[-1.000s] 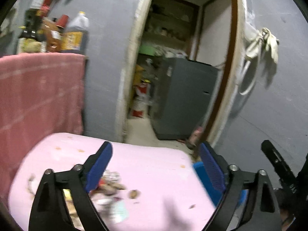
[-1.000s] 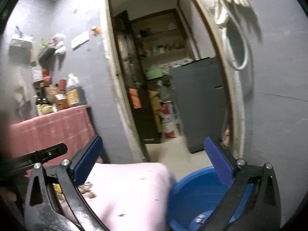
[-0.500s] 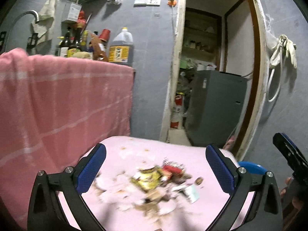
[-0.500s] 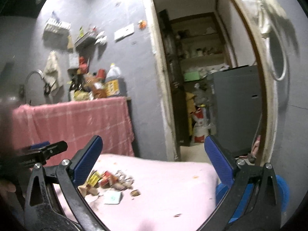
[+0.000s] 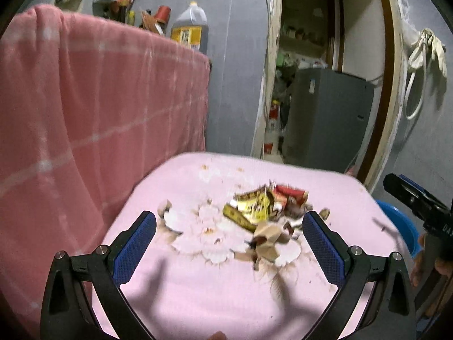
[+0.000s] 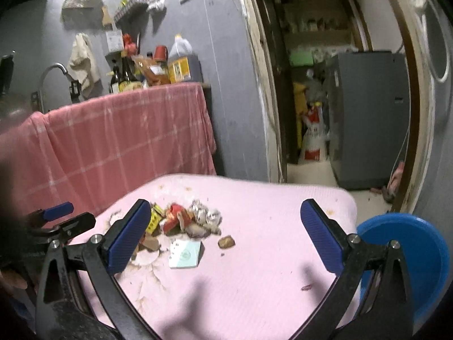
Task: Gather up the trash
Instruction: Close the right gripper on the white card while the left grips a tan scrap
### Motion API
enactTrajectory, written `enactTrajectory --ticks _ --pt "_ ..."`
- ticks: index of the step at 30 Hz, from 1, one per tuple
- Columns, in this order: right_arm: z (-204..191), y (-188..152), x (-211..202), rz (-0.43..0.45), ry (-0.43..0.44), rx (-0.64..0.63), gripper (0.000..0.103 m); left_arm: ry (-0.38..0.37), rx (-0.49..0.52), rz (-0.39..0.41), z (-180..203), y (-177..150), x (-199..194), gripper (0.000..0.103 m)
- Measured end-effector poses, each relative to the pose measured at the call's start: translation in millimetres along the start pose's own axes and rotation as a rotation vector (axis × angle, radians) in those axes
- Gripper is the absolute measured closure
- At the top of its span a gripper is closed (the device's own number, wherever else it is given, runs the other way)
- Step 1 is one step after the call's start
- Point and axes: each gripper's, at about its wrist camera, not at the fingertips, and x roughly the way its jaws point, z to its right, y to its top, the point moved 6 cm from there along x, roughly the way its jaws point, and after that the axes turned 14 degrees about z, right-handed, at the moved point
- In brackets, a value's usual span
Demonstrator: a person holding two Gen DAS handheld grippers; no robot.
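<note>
Left wrist view: the left gripper (image 5: 229, 226) has its fingers spread wide and empty, hovering over the pink table (image 5: 198, 297), likely to straddle the trash pile (image 5: 266, 215) lying between the pads toward 1 o'clock. The pile mixes a yellow wrapper (image 5: 249, 206), a red packet (image 5: 291, 194) and brown paper scraps (image 5: 269, 238).

From the right wrist, the right gripper (image 6: 226, 232) is equally wide and holds nothing; the pile sits by its left pad at 10 o'clock, with a pale card (image 6: 185, 254) and a small brown nugget (image 6: 226, 241) just beside it. The blue basin (image 6: 410, 249) waits off the table edge at 3 o'clock, probably as the bin.
</note>
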Motion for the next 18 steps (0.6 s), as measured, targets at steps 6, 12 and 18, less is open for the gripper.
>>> enactTrajectory --ticks 6,12,18 --pt "-7.8 -18.7 16.5 -0.110 0.031 -0.019 0.011 -0.023 -0.025 -0.090 0.7 -13.1 14.7 0.003" --pt "-20.0 -39.3 32.9 -0.216 0.061 -0.051 0.024 -0.078 -0.061 -0.183 2.0 -22.3 27.8 0.025" --pt "-24.9 -50.7 41.3 -0.275 0.084 -0.053 0.034 -0.137 -0.102 -0.246 4.6 -28.7 27.5 0.049"
